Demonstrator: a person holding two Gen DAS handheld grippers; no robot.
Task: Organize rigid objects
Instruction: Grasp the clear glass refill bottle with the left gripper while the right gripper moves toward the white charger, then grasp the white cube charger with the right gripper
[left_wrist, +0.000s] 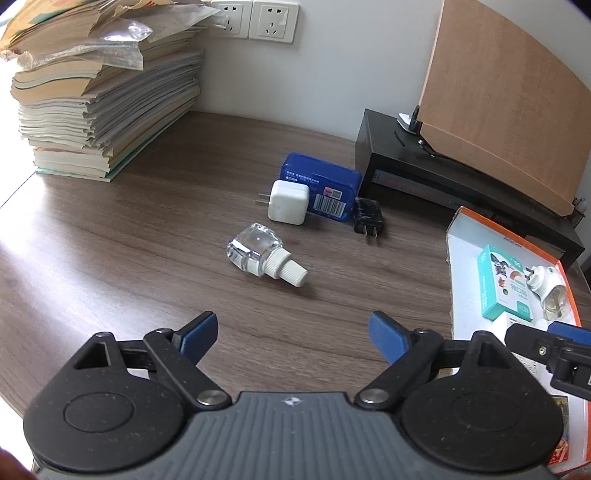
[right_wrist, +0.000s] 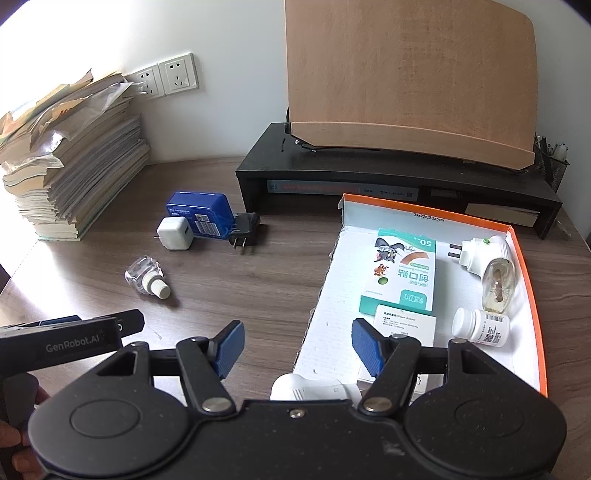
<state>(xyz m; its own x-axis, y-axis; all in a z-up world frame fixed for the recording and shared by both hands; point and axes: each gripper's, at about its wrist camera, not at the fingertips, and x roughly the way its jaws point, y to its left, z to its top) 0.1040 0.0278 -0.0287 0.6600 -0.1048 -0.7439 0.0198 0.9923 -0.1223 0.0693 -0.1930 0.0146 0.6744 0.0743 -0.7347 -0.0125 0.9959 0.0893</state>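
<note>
In the left wrist view, the left gripper (left_wrist: 291, 332) hovers with jaws spread and empty above the worktop (left_wrist: 110, 258), facing a clear refill bottle (left_wrist: 264, 254) lying on its side near a white charger (left_wrist: 288, 201). In the right wrist view, the right gripper (right_wrist: 295, 345) holds its jaws spread and empty over the near edge of the orange-rimmed box (right_wrist: 528, 280), which contains a bandage carton (right_wrist: 402, 271) and white pill bottle (right_wrist: 480, 326).

Two low wrist views side by side facing the wall, both sharing the clear bottle (left_wrist: 258, 254) (right_wrist: 146, 277).

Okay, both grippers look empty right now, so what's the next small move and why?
Probably ease the left gripper forward and down over the clear bottle. Its jaws are open and empty, the bottle lies on its side on the desk straight ahead of it, nearest of the loose items still outside the orange-edged box.
</note>
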